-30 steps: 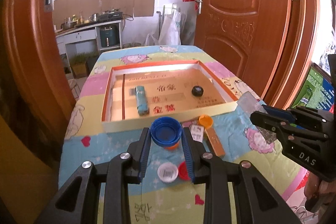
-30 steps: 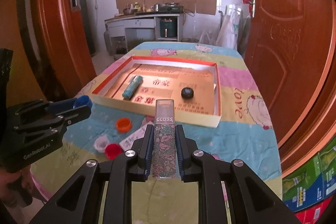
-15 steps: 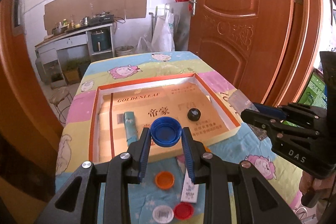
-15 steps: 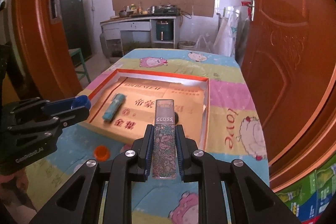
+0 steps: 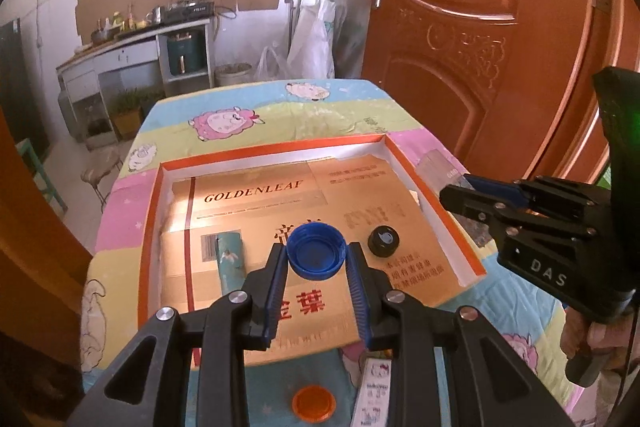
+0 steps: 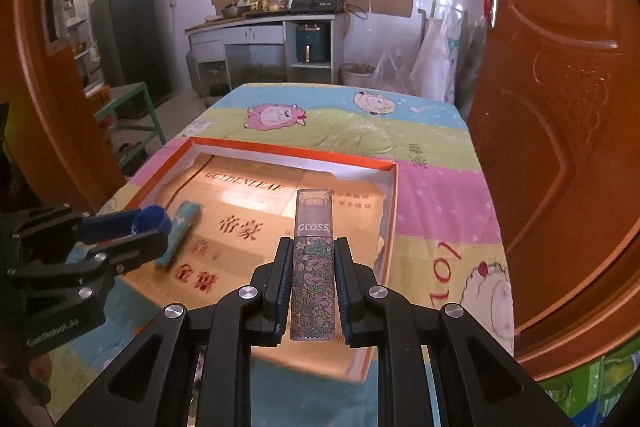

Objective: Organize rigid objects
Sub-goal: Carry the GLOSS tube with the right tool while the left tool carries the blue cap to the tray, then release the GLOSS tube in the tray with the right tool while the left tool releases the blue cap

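My left gripper (image 5: pixel 318 263) is shut on a blue bottle cap (image 5: pixel 317 250) and holds it above the orange-rimmed cardboard tray (image 5: pixel 432 199). My right gripper (image 6: pixel 312 267) is shut on a floral lip gloss tube (image 6: pixel 313 267) marked GLOSS, held over the tray's near right part (image 6: pixel 390 211). Inside the tray lie a teal tube (image 5: pixel 230 255) at the left and a black cap (image 5: pixel 384 239) at the right. The right gripper also shows in the left wrist view (image 5: pixel 516 203), and the left gripper with its blue cap (image 6: pixel 150 221) shows in the right wrist view.
An orange cap (image 5: pixel 313 404) and a white printed strip (image 5: pixel 374 395) lie on the cartoon tablecloth (image 5: pixel 280 119) in front of the tray. A wooden door (image 5: pixel 480 39) stands close at the right. A kitchen counter (image 6: pixel 264 27) stands behind the table.
Both grippers have moved forward over the tray with their objects still held. The loose caps on the cloth have slid back beneath the left gripper's view.
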`<action>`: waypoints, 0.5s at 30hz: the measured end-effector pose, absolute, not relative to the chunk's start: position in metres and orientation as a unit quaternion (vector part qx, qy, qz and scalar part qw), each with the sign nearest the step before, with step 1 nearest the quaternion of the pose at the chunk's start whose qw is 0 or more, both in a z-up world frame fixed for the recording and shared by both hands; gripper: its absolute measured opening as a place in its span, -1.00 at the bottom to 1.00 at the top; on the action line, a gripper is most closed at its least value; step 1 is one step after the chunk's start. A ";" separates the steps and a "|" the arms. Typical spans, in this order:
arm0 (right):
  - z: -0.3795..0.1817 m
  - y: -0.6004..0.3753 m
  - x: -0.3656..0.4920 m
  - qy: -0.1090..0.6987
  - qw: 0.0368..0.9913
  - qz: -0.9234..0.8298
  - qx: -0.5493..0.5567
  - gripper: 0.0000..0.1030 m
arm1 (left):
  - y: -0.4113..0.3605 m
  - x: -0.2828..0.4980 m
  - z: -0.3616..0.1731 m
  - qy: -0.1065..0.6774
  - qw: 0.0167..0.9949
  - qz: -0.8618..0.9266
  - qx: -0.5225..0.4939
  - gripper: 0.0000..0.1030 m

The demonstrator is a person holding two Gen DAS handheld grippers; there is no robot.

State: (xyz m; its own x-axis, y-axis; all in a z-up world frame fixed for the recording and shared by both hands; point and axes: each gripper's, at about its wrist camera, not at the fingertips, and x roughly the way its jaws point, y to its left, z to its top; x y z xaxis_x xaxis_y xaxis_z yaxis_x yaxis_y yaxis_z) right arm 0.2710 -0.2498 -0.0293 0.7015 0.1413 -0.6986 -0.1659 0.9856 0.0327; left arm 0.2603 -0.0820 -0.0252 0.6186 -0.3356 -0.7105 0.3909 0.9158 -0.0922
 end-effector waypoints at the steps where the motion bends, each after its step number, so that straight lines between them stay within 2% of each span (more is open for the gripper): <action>1: -0.031 -0.251 0.277 0.380 0.921 0.084 -0.016 -0.61 | -0.082 0.264 -0.027 0.390 0.898 -0.201 0.033 -0.41; 15: -0.060 -0.257 0.344 0.423 0.903 0.075 -0.006 -0.61 | -0.090 0.303 -0.052 0.422 0.889 -0.175 0.026 -0.41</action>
